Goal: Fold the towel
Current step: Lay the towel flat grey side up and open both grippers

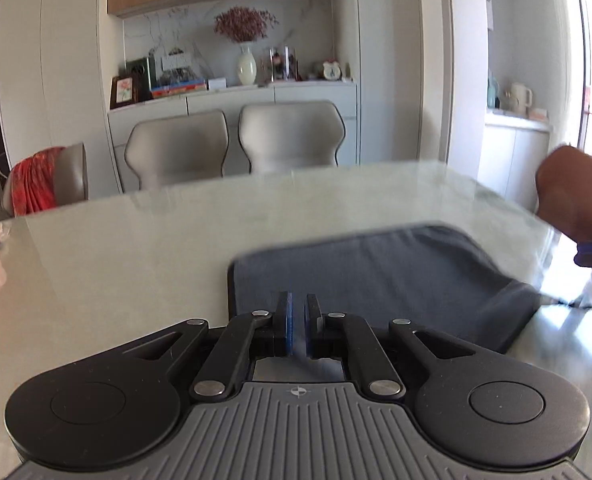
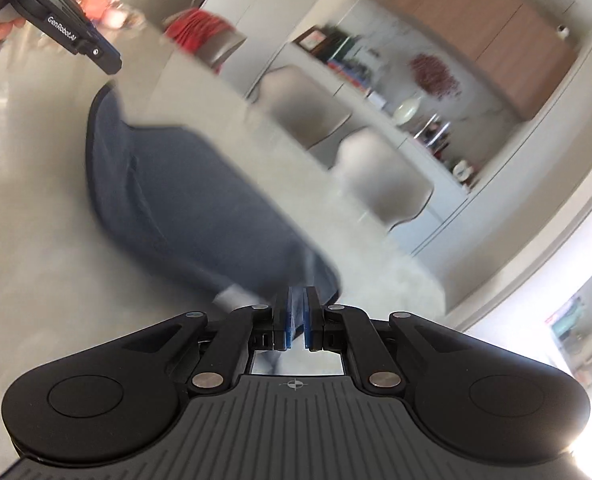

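Towel [image 1: 379, 280], dark grey-blue, lies flat on the pale marble-look desk [image 1: 136, 248], already doubled over, with its rounded left edge just beyond the left tool [image 1: 297, 320]. In the left wrist view that tool hovers over the towel's near left corner; its blue-padded fingers [image 1: 289, 322] are pressed nearly together with only a thin slit between them, and no cloth shows in the slit. The towel spreads away from it to the right and far side, its right end lifting into a soft fold near the desk's bright right edge.

At the far right of that view a hand [image 1: 571, 196] carries the other tool. In the right wrist view, which is tilted and blurred, the right tool [image 2: 297, 316] sits at the towel's near right corner, fingers likewise pressed together; whether cloth is nipped there I cannot tell. The left tool appears top left, beyond the towel's far end.

Two grey chairs [image 1: 232, 140] stand behind the desk.
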Demonstrator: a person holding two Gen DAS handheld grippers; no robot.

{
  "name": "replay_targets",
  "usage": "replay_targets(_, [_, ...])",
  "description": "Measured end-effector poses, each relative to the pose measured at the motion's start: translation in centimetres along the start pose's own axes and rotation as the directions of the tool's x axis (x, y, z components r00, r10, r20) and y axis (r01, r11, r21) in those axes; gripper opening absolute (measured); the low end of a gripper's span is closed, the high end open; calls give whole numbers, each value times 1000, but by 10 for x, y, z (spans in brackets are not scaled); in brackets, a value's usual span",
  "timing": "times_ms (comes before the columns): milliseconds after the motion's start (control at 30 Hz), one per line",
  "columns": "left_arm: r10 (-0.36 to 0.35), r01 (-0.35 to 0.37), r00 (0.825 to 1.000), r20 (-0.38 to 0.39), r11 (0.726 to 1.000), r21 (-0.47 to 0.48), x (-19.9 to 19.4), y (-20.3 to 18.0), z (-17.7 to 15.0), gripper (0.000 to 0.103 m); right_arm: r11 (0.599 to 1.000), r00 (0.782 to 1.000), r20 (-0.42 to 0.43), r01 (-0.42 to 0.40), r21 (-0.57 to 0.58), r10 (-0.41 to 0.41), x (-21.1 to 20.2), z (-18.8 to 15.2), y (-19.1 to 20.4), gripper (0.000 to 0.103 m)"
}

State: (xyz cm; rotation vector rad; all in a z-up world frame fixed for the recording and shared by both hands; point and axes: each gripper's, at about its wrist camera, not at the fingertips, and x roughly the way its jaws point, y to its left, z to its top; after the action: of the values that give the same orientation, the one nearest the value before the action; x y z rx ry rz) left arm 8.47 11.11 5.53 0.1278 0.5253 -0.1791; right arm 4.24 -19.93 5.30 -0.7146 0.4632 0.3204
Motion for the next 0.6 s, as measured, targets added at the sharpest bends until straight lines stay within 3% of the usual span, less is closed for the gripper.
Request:
replay_targets(133, [5, -5, 1000, -22, 1000, -3, -22, -4, -34, 5, 1000, 998, -55, -28, 4, 28, -12, -25, 23, 6])
replay_targets(333, [46, -42, 997, -56, 997, 64, -18, -2, -40, 10, 1000, 996, -87, -4, 14, 5, -13, -43, 29, 6])
replay_targets(433, [24, -21, 997, -73, 999, 38, -4, 7, -32, 13, 993, 996, -91, -12, 114, 22, 0, -46, 10, 6])
replay_targets(600, [-16, 20, 996, -84, 999, 46, 40, 8, -1, 24, 946, 995, -67, -55, 320, 80, 43, -35, -41, 9])
